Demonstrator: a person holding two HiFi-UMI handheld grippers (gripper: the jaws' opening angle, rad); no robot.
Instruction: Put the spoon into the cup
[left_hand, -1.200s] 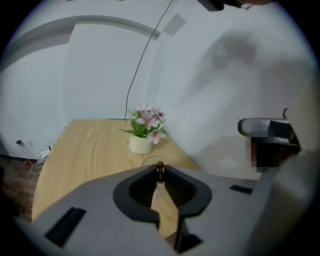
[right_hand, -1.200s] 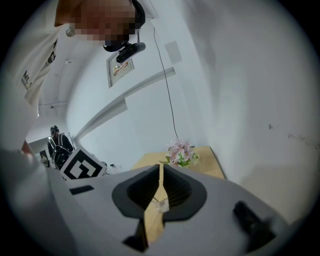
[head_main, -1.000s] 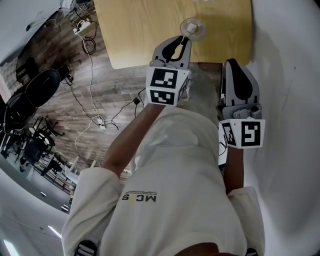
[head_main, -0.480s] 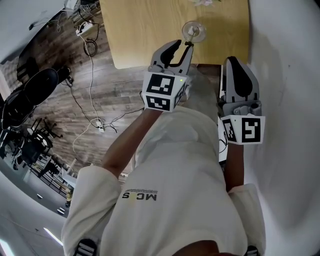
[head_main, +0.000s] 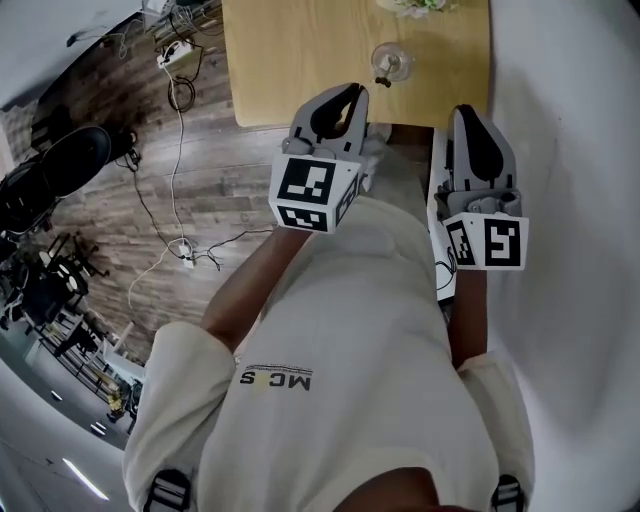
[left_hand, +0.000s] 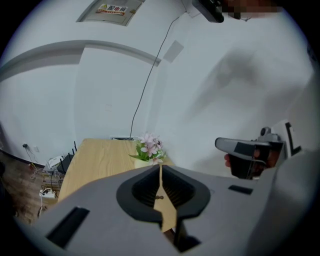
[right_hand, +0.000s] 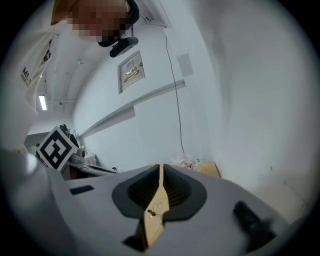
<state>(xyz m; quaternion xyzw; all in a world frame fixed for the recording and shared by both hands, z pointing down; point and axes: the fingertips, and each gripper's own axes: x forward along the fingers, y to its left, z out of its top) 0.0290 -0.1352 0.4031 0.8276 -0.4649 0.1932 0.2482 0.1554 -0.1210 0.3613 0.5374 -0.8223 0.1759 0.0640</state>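
- Fingers (left_hand: 142, 190) of the left gripper (left_hand: 160, 167) are closing and are almost together, with only a thin slit left at the tips and nothing between them
- On the right gripper (right_hand: 161, 167) the fingers are pressed together too, and they hold nothing
- On the wooden table (head_main: 290, 60) stands the cup (head_main: 390, 62), which is clear glass and is near the table's front edge
- Inside the cup is the spoon (head_main: 381, 79), with its dark end poking out over the rim on the side nearest the person; it is small and hard to see well
- Up in the air just in front of the cup, the left gripper hangs over the table's front edge and does not touch the cup or the spoon
- To its right, the right gripper is close to the white wall (head_main: 570, 150) and apart from the cup
- At the back of each gripper sits a block with black and white squares, the left cube (head_main: 310, 190) and the right cube (head_main: 487, 243)
- Some pink and white flowers (left_hand: 149, 146) stand at the far end of the table, past the cup
- Both arms reach forward from the person's cream shirt (head_main: 340, 330)
- Left of the table, the brown wood floor (head_main: 230, 170) has cables (head_main: 180, 210) lying on it and black chairs (head_main: 70, 165) standing on it
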